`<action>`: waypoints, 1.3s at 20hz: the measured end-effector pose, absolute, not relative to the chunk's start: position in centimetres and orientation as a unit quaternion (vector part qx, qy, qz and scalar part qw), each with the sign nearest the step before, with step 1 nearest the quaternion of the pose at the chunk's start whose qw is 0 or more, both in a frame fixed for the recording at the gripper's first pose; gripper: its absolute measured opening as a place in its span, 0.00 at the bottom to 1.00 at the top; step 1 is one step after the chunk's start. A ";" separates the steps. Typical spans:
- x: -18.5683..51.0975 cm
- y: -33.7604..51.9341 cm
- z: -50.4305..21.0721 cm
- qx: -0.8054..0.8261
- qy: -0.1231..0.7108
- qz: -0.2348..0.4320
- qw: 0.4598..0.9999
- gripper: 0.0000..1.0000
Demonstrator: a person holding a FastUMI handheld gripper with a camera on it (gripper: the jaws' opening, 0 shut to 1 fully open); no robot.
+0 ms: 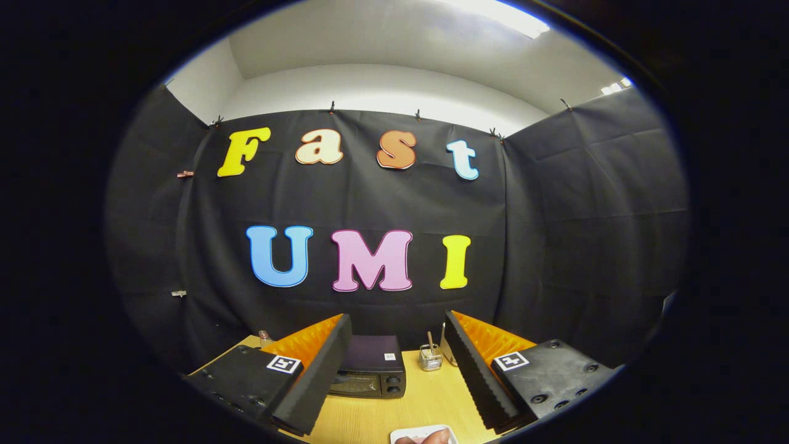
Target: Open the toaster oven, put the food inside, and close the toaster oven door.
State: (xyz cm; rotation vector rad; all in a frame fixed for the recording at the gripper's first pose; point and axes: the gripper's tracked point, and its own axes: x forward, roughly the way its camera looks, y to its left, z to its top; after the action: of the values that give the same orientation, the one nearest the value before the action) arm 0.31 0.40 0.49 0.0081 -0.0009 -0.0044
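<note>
A small black toaster oven (368, 372) stands on the wooden table (425, 404), beyond my fingers and toward the left one, its door closed and two knobs on its right side. At the table's near edge lies a white plate (404, 435) with a piece of pinkish food (425, 438) on it, just below the gap between the fingers. My gripper (397, 373) is held high above the table and stands open, nothing between its black ridged pads (470, 370).
A small wire basket (430, 357) with a stick in it stands right of the oven, next to a white container (446, 351) partly hidden by the right finger. A small jar (265, 337) sits at the table's far left. Black cloth walls close in the booth.
</note>
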 end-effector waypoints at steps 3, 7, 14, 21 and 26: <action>0.3 0.5 -0.2 0.001 0.008 -0.004 1.000 0.98; 0.5 0.9 -0.4 0.001 0.009 -0.002 1.000 0.98; 1.5 3.7 -2.2 -0.005 0.022 0.016 1.000 0.97; 5.3 11.1 -10.4 0.017 0.099 0.065 0.993 0.98; 8.8 15.0 -17.5 0.016 0.160 0.083 0.983 0.98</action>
State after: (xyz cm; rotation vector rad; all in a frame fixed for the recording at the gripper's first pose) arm 8.82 15.00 -17.48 0.0332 0.3227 0.1659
